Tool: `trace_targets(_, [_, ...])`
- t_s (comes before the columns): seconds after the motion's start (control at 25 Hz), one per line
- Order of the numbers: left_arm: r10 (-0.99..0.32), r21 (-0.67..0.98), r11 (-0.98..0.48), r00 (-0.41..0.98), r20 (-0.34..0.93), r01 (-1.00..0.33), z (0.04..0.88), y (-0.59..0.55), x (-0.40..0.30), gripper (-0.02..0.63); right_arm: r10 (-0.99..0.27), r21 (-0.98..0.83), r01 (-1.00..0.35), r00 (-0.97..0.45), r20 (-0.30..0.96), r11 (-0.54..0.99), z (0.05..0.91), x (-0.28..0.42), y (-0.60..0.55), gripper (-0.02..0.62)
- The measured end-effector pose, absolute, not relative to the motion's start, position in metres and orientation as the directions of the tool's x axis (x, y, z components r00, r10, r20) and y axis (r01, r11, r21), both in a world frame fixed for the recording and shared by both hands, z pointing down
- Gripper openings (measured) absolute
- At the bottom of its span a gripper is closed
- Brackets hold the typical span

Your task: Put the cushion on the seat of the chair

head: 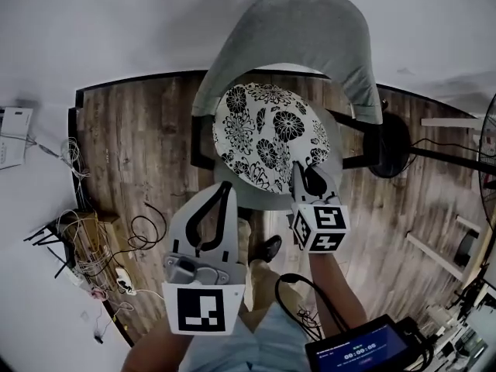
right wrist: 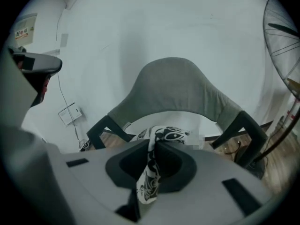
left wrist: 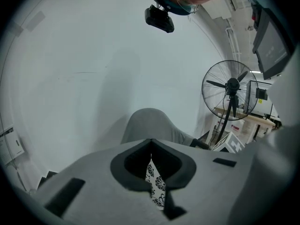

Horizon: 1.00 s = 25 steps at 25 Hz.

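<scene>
1 cushion (head: 267,134), round w/ black & white flowers, lies flat on the seat (head: 248,198) of the 1 chair (head: 294,22). It covers most of the seat. Only a thin bare strip shows at the seat's near edge.

2 grippers. R gripper (head: 304,175) is at the cushion's near right edge, jaws squeezed on a fold of the cloth. L gripper (head: 225,186) is by the seat's near left edge, not on the cushion, jaws tip to tip w/ nothing in them.

The chair's grey back curves round the seat's far edge. The chair stands on a wood floor (head: 147,146), close to a white wall. 1 fan (left wrist: 229,86) stands near the chair on its right. A heap of wires (head: 85,254) lies at the floor's left edge, well apart from the chair, w/ bare wood between them. 1 screen (head: 360,351) is at the near right.
</scene>
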<state>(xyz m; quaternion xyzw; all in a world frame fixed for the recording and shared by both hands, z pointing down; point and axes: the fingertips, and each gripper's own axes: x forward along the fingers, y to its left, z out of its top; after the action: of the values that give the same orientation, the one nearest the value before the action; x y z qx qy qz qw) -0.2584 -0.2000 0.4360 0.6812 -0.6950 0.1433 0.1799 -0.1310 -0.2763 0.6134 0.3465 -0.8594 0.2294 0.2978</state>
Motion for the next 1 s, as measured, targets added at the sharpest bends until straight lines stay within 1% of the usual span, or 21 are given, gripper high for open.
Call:
trace_targets(0.24, [-0.889,0.046,-0.033,0.050,0.455,-0.998,0.445,-0.208,-0.234,0.009,-0.502,-0.157,-0.776,-0.533,0.681,0.611,0.633,-0.098,-0.302,0.046])
trace_targets(0.52, [-0.879,0.068,-0.078,0.100,0.466,-0.995,0.467,-0.221,-0.205,0.009,-0.497,-0.163,-0.801,-0.502,0.708,0.575,0.672,-0.062,-0.308,0.062])
trace_targets(0.56, [-0.877,0.069,-0.087,0.110,0.468,-0.994,0.470,-0.223,-0.201,0.009,-0.492,-0.176,-0.803,-0.504,0.709,0.569,0.678,-0.059,-0.306,0.084])
trace_targets(0.64, [-0.873,0.070,-0.109,0.129,0.470,-0.992,0.476,-0.224,-0.194,0.009,-0.487,-0.199,-0.810,-0.507,0.711,0.552,0.687,-0.052,-0.302,0.169])
trace_targets(0.76, [-0.864,0.069,-0.138,0.154,0.480,-0.988,0.486,-0.226,-0.185,0.009,-0.496,-0.228,-0.829,-0.501,0.709,0.511,0.695,-0.040,-0.296,0.223])
trace_targets(0.88, [-0.857,0.077,-0.147,0.166,0.489,-0.986,0.493,-0.227,-0.176,0.009,-0.481,-0.264,-0.842,-0.495,0.723,0.471,0.706,-0.026,-0.281,0.262])
trace_targets(1.0, [-0.851,0.085,-0.160,0.181,0.493,-0.984,0.495,-0.228,-0.168,0.009,-0.438,-0.313,-0.845,-0.501,0.746,0.433,0.721,-0.020,-0.259,0.268])
